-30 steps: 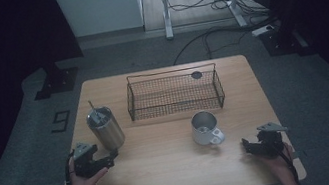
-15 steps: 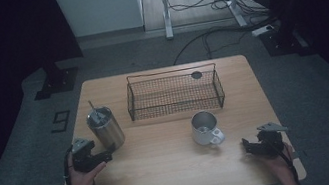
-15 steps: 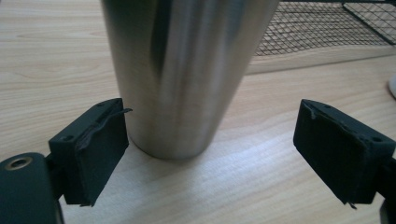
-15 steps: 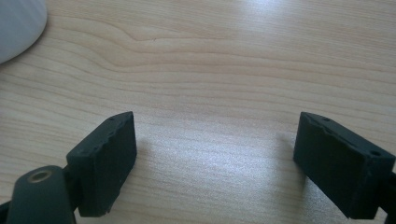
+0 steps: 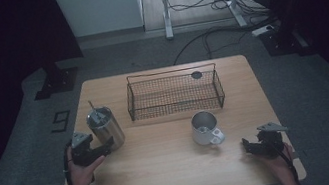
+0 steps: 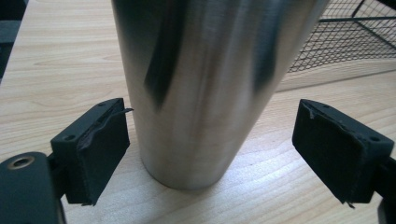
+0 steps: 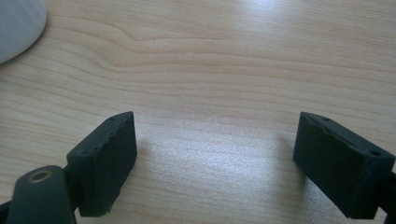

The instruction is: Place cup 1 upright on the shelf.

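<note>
Claws both gape: left claw (image 6: 212, 154) straddles steel tumbler (image 6: 210, 79) untouched, having just narrowed; right claw (image 7: 215, 163) empty.

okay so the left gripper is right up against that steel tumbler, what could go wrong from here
1. The left gripper has its jaws open around the base of the steel tumbler, pads not pressing; a grip that low on a tall cup could tip it.
2. A straw stands in the tumbler and could fall out if it tilts.
3. The wire basket stands close behind; a swing could knock it.
</note>
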`<state>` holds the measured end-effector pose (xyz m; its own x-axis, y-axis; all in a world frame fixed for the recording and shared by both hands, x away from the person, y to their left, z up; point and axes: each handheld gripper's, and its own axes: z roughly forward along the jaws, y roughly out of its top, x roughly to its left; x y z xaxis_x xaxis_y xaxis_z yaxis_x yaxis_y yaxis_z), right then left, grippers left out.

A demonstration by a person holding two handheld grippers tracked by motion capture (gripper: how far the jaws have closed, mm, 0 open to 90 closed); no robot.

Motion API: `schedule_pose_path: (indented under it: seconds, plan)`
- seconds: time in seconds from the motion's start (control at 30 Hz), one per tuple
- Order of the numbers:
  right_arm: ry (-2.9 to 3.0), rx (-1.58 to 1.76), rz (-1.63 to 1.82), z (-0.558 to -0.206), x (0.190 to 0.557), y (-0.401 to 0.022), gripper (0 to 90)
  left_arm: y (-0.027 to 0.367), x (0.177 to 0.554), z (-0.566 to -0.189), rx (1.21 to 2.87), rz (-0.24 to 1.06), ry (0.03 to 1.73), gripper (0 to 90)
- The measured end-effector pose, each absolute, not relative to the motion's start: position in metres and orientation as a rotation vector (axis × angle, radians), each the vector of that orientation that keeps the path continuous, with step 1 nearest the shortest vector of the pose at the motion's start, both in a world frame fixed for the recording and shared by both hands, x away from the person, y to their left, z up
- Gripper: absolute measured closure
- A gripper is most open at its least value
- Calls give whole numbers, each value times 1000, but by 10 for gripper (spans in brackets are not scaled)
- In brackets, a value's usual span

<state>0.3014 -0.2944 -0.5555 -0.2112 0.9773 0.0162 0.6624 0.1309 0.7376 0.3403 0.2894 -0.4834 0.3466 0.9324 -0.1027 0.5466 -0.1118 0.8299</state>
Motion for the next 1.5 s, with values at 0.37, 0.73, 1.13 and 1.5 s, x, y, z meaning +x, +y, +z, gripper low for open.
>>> schedule_pose_path:
  seconds: [0.37,0.73,1.13,1.5]
  plan:
    - [1935,1575,868,-555,301,-294,131,286,352,-479,1794,602,1316,112]
    - [1935,1576,868,-555,301,-294,132,284,361,-473,1808,600,1305,78]
    - [1934,1576,867,-555,301,-294,132,280,372,-474,1831,615,1292,45]
    - [1932,1578,867,-555,301,-295,133,276,382,-473,1849,625,1282,22]
